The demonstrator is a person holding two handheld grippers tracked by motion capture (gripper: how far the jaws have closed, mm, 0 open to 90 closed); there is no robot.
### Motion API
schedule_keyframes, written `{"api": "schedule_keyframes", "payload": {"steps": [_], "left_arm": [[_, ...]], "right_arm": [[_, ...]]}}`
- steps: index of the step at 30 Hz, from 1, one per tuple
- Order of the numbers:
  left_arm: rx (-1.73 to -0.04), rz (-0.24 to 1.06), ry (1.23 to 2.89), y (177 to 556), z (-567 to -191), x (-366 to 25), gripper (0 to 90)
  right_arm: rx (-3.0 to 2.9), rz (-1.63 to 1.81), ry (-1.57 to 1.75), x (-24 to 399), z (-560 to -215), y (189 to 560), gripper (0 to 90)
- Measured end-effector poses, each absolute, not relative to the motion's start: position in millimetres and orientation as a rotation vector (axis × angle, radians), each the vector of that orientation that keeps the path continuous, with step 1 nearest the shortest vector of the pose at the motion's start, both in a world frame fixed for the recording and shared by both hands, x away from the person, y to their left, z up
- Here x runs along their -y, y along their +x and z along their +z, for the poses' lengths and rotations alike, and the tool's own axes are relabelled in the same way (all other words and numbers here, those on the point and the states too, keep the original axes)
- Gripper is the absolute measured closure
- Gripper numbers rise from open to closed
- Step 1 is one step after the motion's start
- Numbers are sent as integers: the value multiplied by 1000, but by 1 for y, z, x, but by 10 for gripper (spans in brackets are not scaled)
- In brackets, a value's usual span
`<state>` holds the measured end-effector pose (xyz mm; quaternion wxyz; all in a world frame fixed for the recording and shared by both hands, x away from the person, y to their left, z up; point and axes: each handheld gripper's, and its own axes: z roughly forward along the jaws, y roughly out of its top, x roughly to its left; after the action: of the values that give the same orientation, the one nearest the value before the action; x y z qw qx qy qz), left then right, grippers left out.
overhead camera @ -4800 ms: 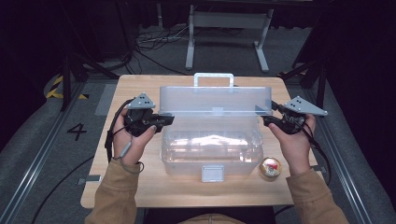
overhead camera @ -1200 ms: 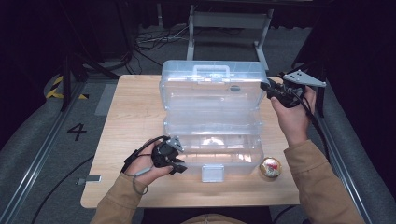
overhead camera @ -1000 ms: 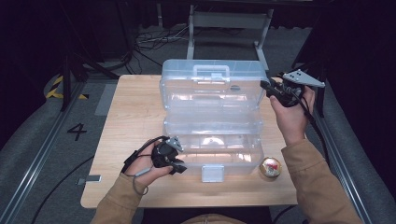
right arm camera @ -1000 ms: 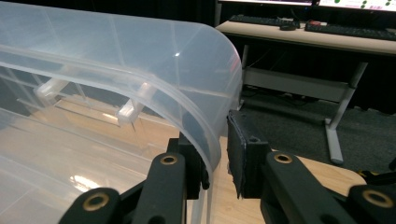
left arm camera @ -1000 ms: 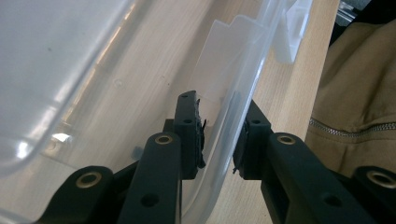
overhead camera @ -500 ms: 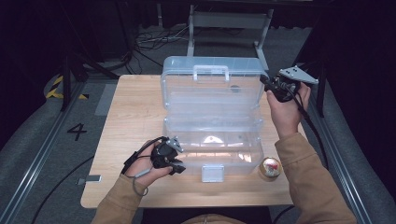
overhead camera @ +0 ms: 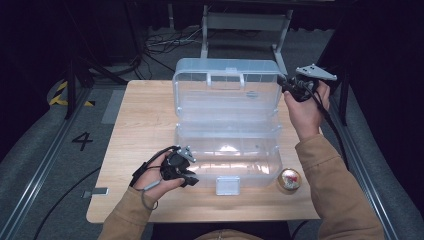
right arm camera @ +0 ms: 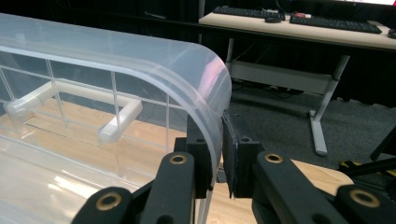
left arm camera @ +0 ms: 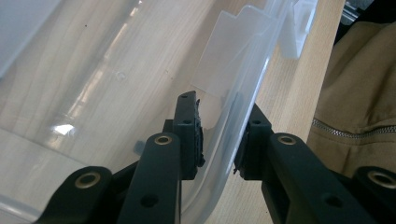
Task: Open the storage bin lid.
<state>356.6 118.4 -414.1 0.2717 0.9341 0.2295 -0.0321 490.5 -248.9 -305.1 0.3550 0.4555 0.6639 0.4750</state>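
A clear plastic box (overhead camera: 227, 160) stands on the wooden table (overhead camera: 145, 115) with its lid (overhead camera: 225, 97) swung up almost upright. My right gripper (overhead camera: 283, 86) is shut on the lid's upper right corner. Its jaws have just been closing, and in the right gripper view the lid's curved rim (right arm camera: 205, 79) sits pinched between the right gripper's (right arm camera: 215, 140) pads. My left gripper (overhead camera: 192, 178) holds the base's front left corner. In the left gripper view the box wall (left arm camera: 233, 93) runs between the left gripper's (left arm camera: 219, 140) pads, one inside and one outside.
A small round red and gold ball (overhead camera: 289, 180) lies by the box's front right corner. The white latch (overhead camera: 227, 186) juts from the front wall. A handle (right arm camera: 74, 112) sits on the lid. A metal desk frame (overhead camera: 245, 22) stands beyond the table's far edge.
The right hand has carried the lid's corner a little farther back, so the lid stands more upright. The left hand and the box base have stayed put.
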Motion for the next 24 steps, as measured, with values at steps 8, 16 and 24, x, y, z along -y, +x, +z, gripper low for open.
{"api": "schedule_keyframes", "payload": {"steps": [8, 16, 24], "left_arm": [[-625, -85, 2513, 356, -414, -118, 740], [-640, -79, 2513, 356, -414, -117, 735], [-638, -81, 2511, 356, -414, -118, 737]], "right_arm": [[-1754, 1224, 1223, 249, -304, 506, 829], [-1758, 1232, 1243, 250, -305, 515, 832], [-1753, 1238, 1252, 249, -309, 523, 836]]}}
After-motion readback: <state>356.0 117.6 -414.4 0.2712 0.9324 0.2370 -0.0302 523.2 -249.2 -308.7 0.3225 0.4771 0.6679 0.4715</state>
